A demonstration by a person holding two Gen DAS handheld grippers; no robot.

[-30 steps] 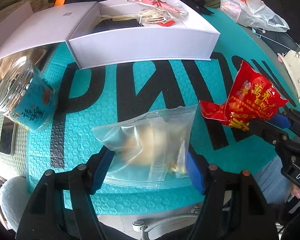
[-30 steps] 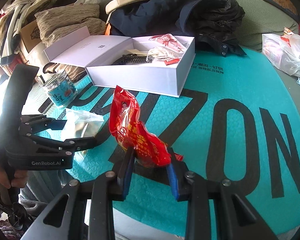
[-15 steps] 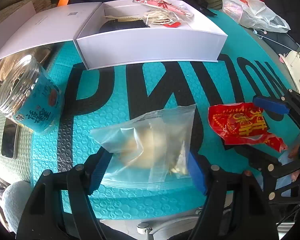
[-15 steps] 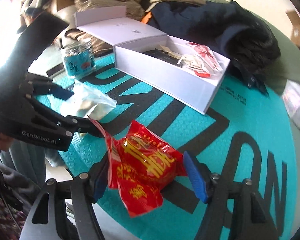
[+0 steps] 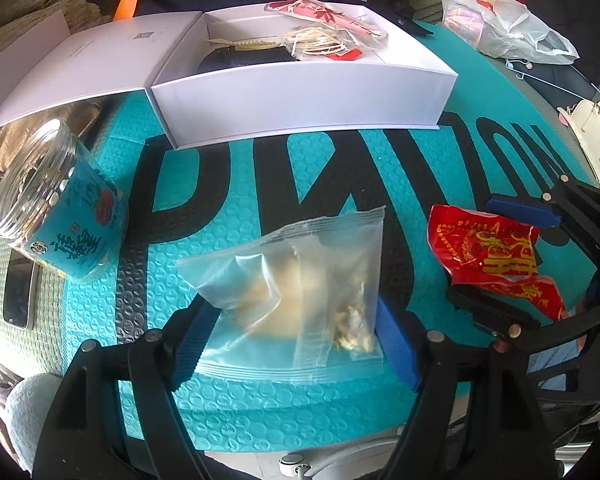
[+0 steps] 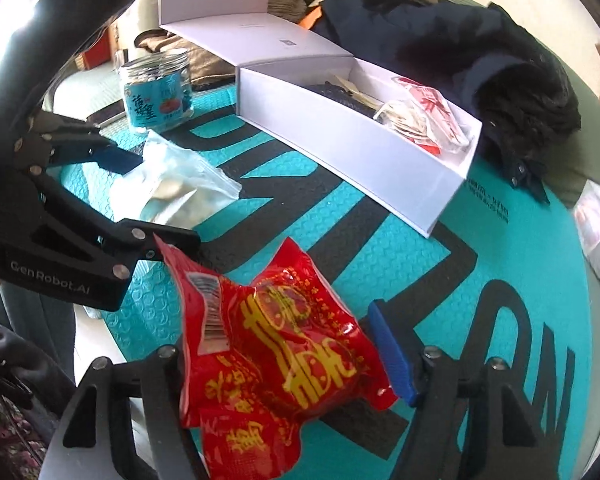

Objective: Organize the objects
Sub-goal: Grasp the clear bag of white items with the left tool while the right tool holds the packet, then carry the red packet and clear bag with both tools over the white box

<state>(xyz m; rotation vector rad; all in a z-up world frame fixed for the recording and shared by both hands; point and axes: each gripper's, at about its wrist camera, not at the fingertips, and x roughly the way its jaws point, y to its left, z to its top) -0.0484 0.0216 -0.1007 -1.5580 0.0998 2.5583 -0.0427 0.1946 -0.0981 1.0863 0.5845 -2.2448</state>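
Note:
A clear zip bag with pale contents lies flat on the teal mat between the blue pads of my left gripper. Its jaws are opening and the pads stand at the bag's two edges without pressing it. To the right, a red snack packet with yellow print lies on the mat between the fingers of my right gripper. Those jaws are closing, with a slight gap still showing at the right pad. The packet hides the left finger's tip. The left wrist view shows the red snack packet inside that gripper's spread.
An open white box with several small items stands at the back, its lid folded out to the left. A blue-labelled jar and a phone lie at the left. A plastic bag and a dark jacket lie behind.
The right gripper rolled and let go of the red packet, which went from upright in its grip to lying flat between wider jaws. The left jaws widened a little around the zip bag.

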